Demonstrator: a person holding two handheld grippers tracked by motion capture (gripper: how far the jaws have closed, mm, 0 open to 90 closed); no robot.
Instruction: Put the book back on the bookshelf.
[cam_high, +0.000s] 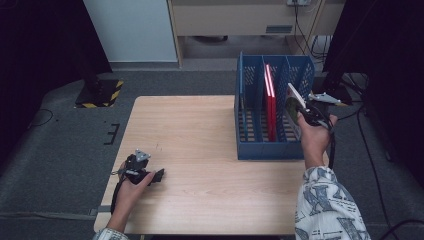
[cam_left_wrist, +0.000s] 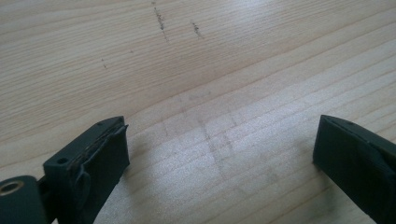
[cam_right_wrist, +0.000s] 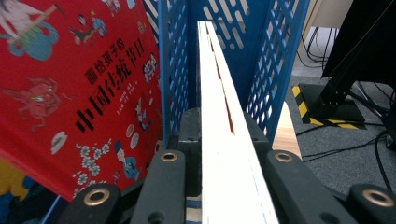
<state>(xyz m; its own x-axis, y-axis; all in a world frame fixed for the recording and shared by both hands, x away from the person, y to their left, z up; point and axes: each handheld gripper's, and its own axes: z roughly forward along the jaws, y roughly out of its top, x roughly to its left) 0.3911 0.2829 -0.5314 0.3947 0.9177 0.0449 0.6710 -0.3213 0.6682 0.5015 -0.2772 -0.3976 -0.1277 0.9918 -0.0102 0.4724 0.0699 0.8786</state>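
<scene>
Item: thin book (cam_right_wrist: 219, 140), held edge-on in the right tongs (cam_right_wrist: 219, 186), the jaws closed flat on its two covers near one edge. In the high view the book (cam_high: 294, 102) stands tilted over the rightmost compartment of the blue file rack (cam_high: 252, 150), its lower part between the rack's walls.

Handling, as judged: light and fairly stiff for its thinness, with flat hard covers and a pale block of page edges. The covers look glossy, so it may slip or pivot if pinched at a corner only. A grip across both covers, close to the spine or a long edge, should keep it from fanning open. It is not fragile, though corners could catch on the rack's perforations.

Rack: blue plastic, rectangular, with upright dividers, slotted walls and a barred floor. A red book (cam_high: 270, 102) with printed cartoon figures and characters already stands in the middle compartment.

Bench (cam_high: 200, 145): pale wood-grain top, smooth, faintly scuffed.

Left tongs (cam_left_wrist: 219, 154): jaws wide apart with nothing between them, lying low on the bench at its near left, black with flat pads.
</scene>
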